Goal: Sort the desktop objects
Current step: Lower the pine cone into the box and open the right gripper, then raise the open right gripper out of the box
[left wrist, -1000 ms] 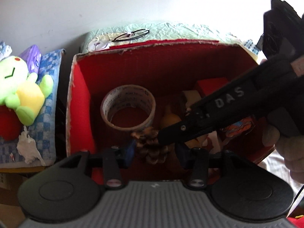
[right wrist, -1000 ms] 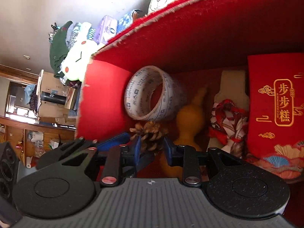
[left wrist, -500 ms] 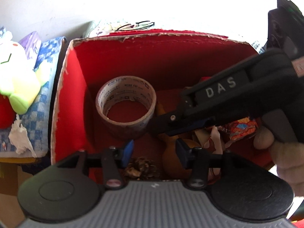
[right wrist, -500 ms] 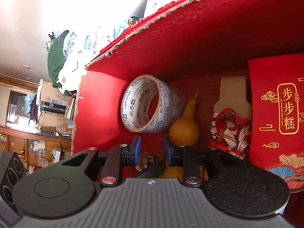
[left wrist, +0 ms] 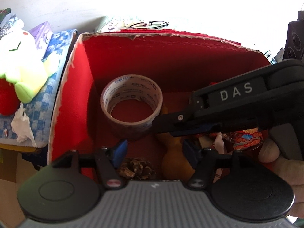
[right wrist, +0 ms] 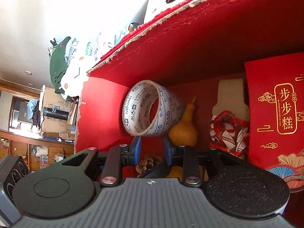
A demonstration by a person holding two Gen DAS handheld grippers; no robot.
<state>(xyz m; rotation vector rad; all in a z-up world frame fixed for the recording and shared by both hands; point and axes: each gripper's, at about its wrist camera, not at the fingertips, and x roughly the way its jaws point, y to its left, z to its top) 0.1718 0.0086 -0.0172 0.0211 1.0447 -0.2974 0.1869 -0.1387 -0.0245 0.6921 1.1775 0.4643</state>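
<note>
A red box (left wrist: 152, 35) holds a tape roll (left wrist: 133, 83), a yellow gourd (left wrist: 174, 163) and a pine cone (left wrist: 137, 168). The pine cone lies loose on the box floor, just under my left gripper (left wrist: 155, 151). Its jaws are opening and nothing is between them. My right gripper (left wrist: 161, 122) reaches in from the right, over the gourd and beside the tape roll. In the right wrist view my right gripper (right wrist: 152, 150) shows a narrow gap with only the box floor in it. The pine cone (right wrist: 147, 163) sits below its fingers, with the tape roll (right wrist: 171, 110) and gourd (right wrist: 184, 131) ahead.
A red printed packet (right wrist: 275, 110) and a patterned red cloth (right wrist: 228, 131) fill the box's right side. Outside the box, a green plush toy (left wrist: 20, 60) lies at the left, glasses (left wrist: 150, 24) behind, a black speaker (left wrist: 294, 38) at the right. A hand (left wrist: 281, 161) holds the right gripper.
The left jaws have spread, and the pine cone that sat between them now lies low on the box floor. The right gripper's tip has moved off the cone, up toward the tape roll.
</note>
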